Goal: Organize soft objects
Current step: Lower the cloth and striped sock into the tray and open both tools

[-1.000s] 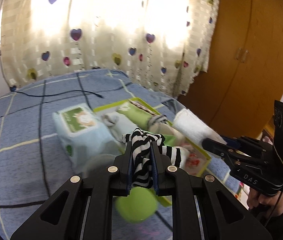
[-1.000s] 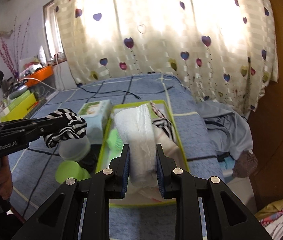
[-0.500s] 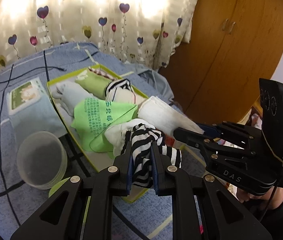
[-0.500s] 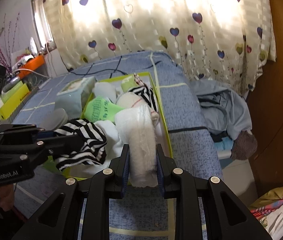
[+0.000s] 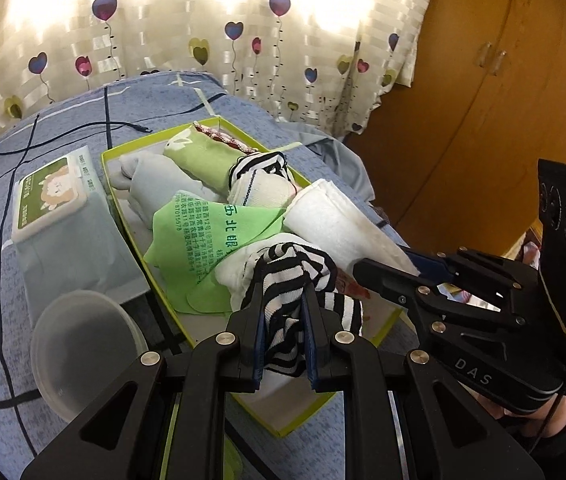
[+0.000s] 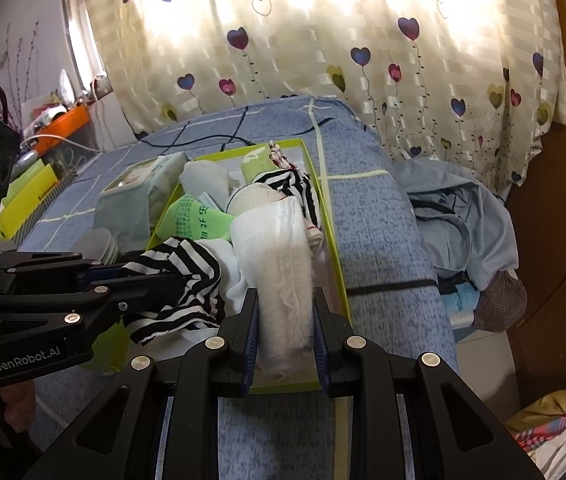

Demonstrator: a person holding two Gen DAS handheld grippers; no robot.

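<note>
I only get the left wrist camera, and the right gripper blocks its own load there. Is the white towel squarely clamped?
Observer: Yes. The right gripper is shut on the white towel with a pad on each side, and the towel's frayed end hangs toward the green box's near rim.
Operator: And my striped sock, seen from the side?
Observer: The left gripper pinches the striped sock near one end. The other end dangles loose below the fingers.
</note>
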